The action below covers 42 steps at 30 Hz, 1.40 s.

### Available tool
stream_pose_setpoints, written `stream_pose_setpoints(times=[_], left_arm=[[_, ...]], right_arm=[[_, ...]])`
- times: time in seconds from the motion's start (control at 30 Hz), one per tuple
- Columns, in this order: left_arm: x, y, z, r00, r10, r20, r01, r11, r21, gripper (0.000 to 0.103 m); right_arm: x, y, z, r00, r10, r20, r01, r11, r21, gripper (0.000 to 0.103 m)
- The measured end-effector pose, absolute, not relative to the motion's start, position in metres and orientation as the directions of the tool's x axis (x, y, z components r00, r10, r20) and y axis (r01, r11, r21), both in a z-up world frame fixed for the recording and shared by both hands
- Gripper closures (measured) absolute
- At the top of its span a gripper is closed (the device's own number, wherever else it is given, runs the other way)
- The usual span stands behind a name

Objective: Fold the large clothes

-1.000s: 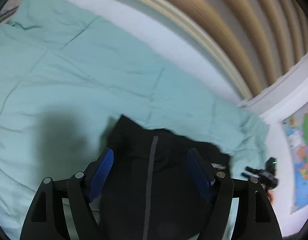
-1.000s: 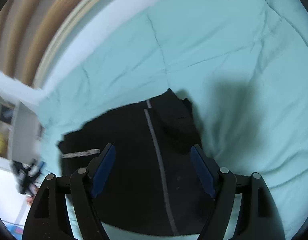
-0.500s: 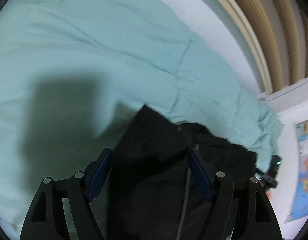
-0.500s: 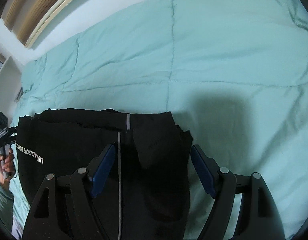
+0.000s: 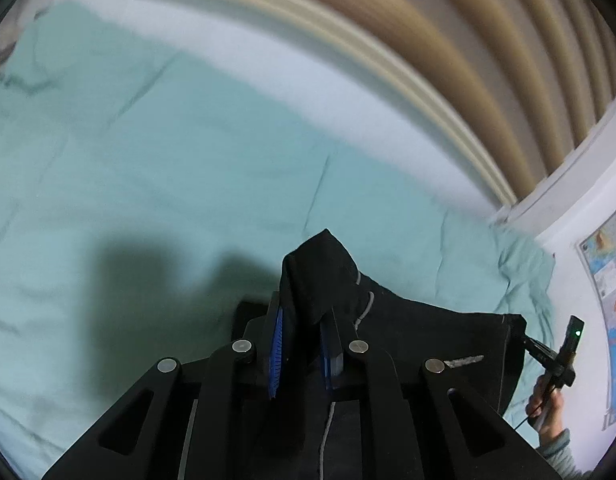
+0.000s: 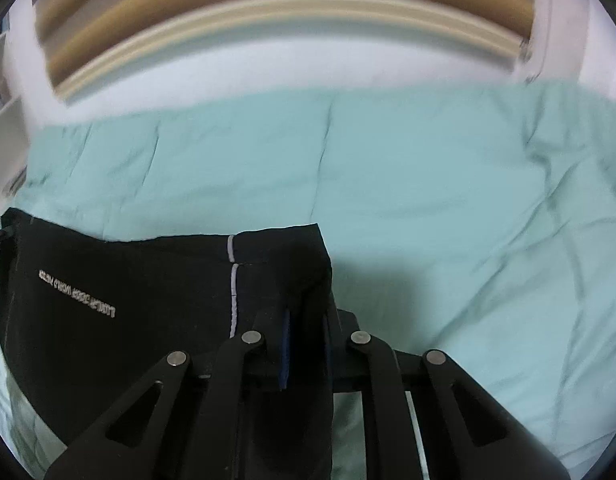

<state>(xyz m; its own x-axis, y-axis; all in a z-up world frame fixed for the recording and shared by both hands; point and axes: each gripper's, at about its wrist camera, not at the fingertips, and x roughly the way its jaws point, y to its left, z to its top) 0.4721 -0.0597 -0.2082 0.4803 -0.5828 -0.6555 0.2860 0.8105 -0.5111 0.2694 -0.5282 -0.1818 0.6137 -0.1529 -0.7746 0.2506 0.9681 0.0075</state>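
Left wrist view: the left gripper (image 5: 303,344) is seen clamped on a bunched corner of the black garment (image 5: 420,328), its jaws having just been closing with the cloth between them. From there the garment is stretched rightward across the teal quilt (image 5: 187,168) to the right gripper (image 5: 548,354), held in a hand (image 5: 548,412). In the right wrist view the right gripper (image 6: 305,340) is likewise pinched on the opposite corner, jaws just closed on fabric, with the garment (image 6: 127,280) spread leftward. The held edge is thus strung between both tools, neither nearer; the rest is judged to lie below, on the quilt (image 6: 428,168).
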Motion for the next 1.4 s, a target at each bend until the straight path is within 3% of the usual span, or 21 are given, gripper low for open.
stream_pose_setpoints(times=[0.13, 0.33, 0.4, 0.53, 0.67, 0.8, 0.87, 1.0, 1.13, 1.3, 1.4], left_arm=[[0.499, -0.077, -0.206, 0.521, -0.525, -0.673, 0.255, 0.848, -0.465, 0.088], [0.542, -0.104, -0.299, 0.383, -0.389, -0.838, 0.11, 0.92, -0.377, 0.087], [0.545, -0.107, -0.328, 0.339, -0.373, -0.864, 0.083, 0.926, -0.368, 0.085], [0.546, -0.111, -0.337, 0.331, -0.348, -0.877, 0.083, 0.937, -0.34, 0.073], [0.545, -0.109, -0.322, 0.339, -0.316, -0.886, 0.089, 0.949, -0.304, 0.053], [0.528, -0.084, -0.286, 0.408, -0.351, -0.843, 0.08, 0.934, -0.349, 0.053], [0.511, -0.079, -0.257, 0.453, -0.342, -0.823, 0.105, 0.938, -0.332, 0.051], [0.467, -0.093, -0.219, 0.479, -0.407, -0.778, 0.198, 0.913, -0.356, 0.044], [0.404, -0.136, -0.21, 0.425, -0.505, -0.751, 0.324, 0.86, -0.394, 0.043], [0.331, -0.19, -0.231, 0.373, -0.514, -0.772, 0.448, 0.829, -0.335, 0.043], [0.318, -0.215, -0.271, 0.28, -0.492, -0.824, 0.462, 0.822, -0.334, 0.044]], right_arm=[[0.306, -0.518, -0.178, 0.599, -0.27, -0.754, 0.293, 0.95, -0.108, 0.089], [0.367, -0.522, -0.265, 0.423, -0.296, -0.857, 0.33, 0.931, -0.158, 0.089], [0.375, -0.521, -0.297, 0.361, -0.266, -0.894, 0.329, 0.933, -0.145, 0.089], [0.385, -0.517, -0.33, 0.291, -0.232, -0.928, 0.333, 0.934, -0.129, 0.087], [0.387, -0.516, -0.327, 0.284, -0.223, -0.933, 0.332, 0.935, -0.122, 0.076], [0.364, -0.53, -0.298, 0.326, -0.133, -0.936, 0.388, 0.922, 0.004, 0.062], [0.341, -0.529, -0.27, 0.391, -0.096, -0.916, 0.406, 0.911, 0.078, 0.047], [0.297, -0.5, -0.227, 0.487, -0.049, -0.872, 0.378, 0.912, 0.16, 0.027], [0.261, -0.445, -0.219, 0.499, 0.048, -0.865, 0.312, 0.921, 0.232, 0.025], [0.234, -0.375, -0.237, 0.476, -0.003, -0.88, 0.243, 0.962, 0.128, 0.025], [0.227, -0.362, -0.266, 0.433, -0.029, -0.901, 0.229, 0.97, 0.079, 0.026]])
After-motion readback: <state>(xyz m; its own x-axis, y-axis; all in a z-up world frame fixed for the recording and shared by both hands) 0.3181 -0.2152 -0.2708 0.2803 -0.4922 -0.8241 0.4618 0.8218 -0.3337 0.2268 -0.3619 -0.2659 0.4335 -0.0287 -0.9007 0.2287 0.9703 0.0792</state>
